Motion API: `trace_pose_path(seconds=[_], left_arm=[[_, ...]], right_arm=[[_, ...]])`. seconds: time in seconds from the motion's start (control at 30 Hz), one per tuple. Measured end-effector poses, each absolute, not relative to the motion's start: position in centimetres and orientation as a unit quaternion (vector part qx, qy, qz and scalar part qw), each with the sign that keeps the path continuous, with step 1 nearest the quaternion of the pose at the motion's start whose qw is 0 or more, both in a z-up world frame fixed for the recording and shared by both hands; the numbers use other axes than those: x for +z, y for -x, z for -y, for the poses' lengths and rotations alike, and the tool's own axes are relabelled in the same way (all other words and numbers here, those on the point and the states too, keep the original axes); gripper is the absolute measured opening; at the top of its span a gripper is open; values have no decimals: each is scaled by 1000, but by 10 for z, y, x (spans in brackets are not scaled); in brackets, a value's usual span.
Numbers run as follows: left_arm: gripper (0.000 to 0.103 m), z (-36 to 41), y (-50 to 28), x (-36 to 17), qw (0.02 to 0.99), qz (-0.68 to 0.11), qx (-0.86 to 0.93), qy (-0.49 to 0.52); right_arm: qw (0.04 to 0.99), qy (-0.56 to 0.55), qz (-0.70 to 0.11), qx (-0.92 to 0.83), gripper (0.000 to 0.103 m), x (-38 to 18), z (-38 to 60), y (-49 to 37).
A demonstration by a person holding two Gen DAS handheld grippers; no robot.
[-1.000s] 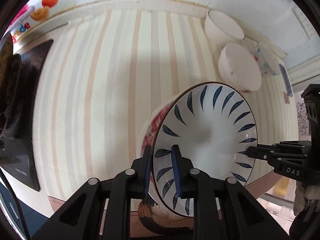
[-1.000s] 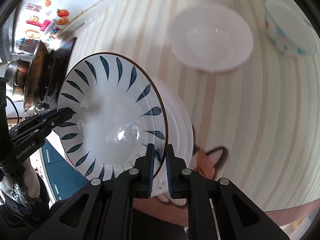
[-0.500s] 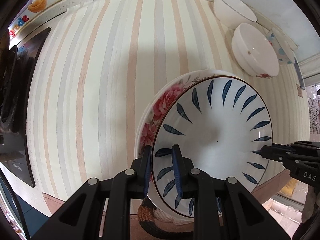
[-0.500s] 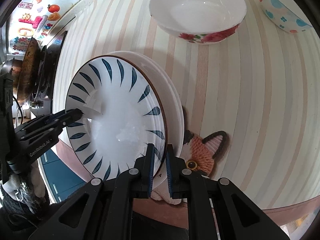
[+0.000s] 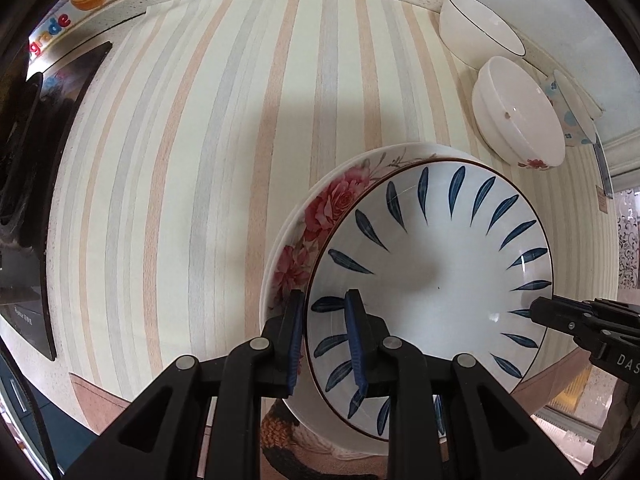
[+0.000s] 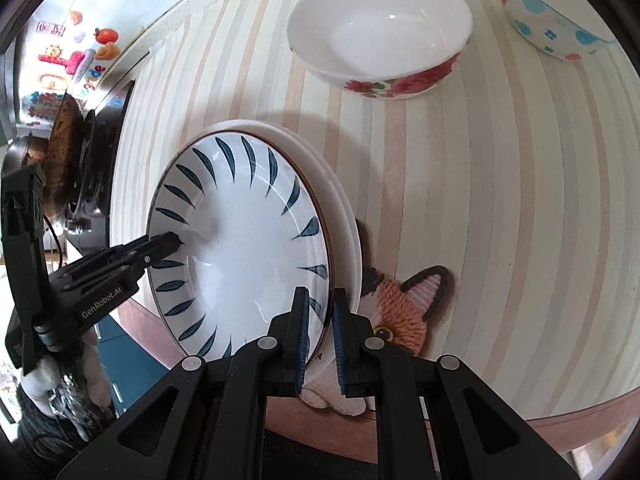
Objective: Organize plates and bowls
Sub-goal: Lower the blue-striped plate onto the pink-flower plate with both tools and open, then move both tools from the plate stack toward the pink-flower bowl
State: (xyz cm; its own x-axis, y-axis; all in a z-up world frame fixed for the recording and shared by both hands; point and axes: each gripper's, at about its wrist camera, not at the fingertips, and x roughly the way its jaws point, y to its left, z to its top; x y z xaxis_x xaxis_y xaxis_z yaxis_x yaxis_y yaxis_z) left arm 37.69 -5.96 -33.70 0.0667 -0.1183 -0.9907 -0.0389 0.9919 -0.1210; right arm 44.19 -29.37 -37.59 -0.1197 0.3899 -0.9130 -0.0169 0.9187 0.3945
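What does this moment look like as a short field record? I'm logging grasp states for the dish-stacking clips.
held item: blue-leaf plate
left gripper: fingers clamp the plate's near rim
right gripper: fingers clamp the opposite rim
under it: floral plate on the striped mat
nearby: floral bowl, dotted bowl, plain white bowl

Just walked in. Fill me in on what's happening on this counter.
A person with a gripper in each hand has both clamped on the blue-leaf plate: the left gripper on one side of its rim, the right gripper on the opposite side. The plate sits over a rose-patterned plate on the striped counter. Three bowls wait farther back, among them a rose-trimmed bowl and a blue-dotted bowl.
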Motion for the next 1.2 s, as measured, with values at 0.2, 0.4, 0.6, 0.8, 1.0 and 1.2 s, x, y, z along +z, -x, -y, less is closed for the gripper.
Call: trace_pose_path(seconds=[0.2, 0.4, 0.6, 0.8, 1.0, 1.2], left_arm=[[19, 57, -377, -336, 728, -682, -18, 68], [19, 49, -374, -332, 732, -677, -3, 78], [19, 47, -351, -298, 757, -650, 2, 64], [19, 50, -316, -239, 784, -620, -11, 43], [19, 51, -275, -184, 801, -597, -37, 32], [19, 51, -242, -144, 804, -589, -70, 43]], right_arm=[[661, -137, -722, 152, 14, -372, 296, -440], [675, -138, -711, 141, 14, -366, 302, -435], [694, -117, -699, 125, 14, -351, 300, -423], [714, -108, -682, 113, 14, -319, 287, -392], [748, -110, -645, 112, 14, -256, 270, -350], [777, -112, -609, 116, 14, -190, 258, -302]])
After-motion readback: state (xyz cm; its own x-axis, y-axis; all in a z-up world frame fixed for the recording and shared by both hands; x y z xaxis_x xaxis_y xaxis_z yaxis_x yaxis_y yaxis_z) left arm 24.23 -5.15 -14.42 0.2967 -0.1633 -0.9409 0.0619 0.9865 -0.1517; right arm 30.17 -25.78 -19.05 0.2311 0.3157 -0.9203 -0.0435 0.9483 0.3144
